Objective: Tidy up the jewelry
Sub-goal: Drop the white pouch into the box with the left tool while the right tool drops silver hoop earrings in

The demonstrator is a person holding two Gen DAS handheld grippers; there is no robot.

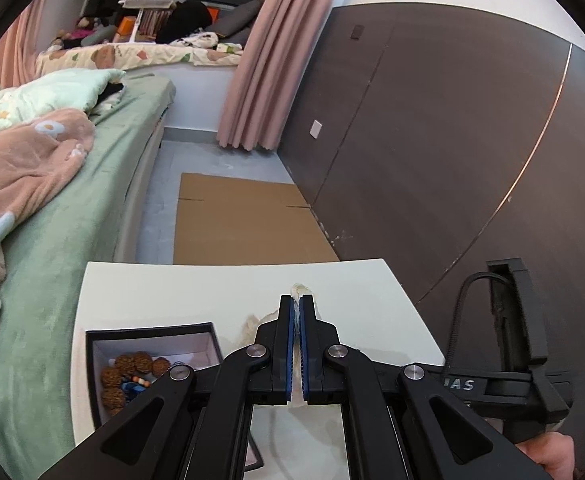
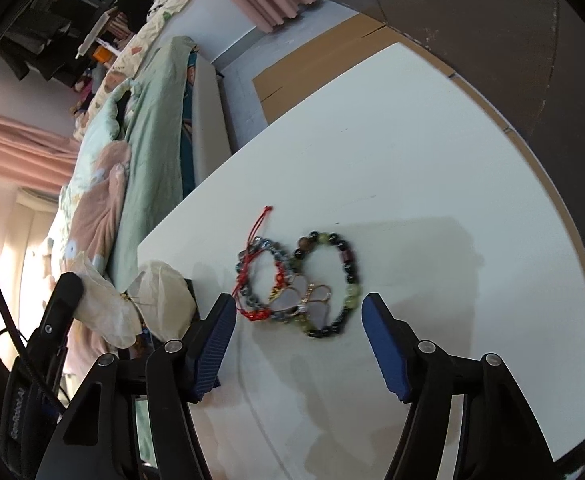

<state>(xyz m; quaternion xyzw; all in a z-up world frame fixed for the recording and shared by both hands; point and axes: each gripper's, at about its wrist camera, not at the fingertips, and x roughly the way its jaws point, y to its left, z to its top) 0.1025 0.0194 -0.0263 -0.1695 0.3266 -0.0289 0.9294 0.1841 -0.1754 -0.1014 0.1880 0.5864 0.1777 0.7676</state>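
Note:
My left gripper [image 1: 296, 300] is shut on a cream cloth pouch [image 1: 298, 290]; the pouch also shows in the right wrist view [image 2: 108, 304], held above the table's left edge beside the left gripper's body. A black box [image 1: 152, 328] with brown bead jewelry [image 1: 132, 368] inside sits on the white table [image 1: 232, 284] at the left. My right gripper [image 2: 298, 312] is open just above the table, its fingers either side of a pile: a dark and green bead bracelet [image 2: 348, 276], a grey bead bracelet with red cord [image 2: 252, 264], and a pale butterfly pendant [image 2: 304, 296].
A bed with green sheet [image 1: 64, 232] and pink blanket lies left of the table. Flat cardboard [image 1: 244, 220] lies on the floor beyond it. A dark wardrobe wall [image 1: 432, 140] runs along the right. Pink curtains [image 1: 268, 52] hang behind.

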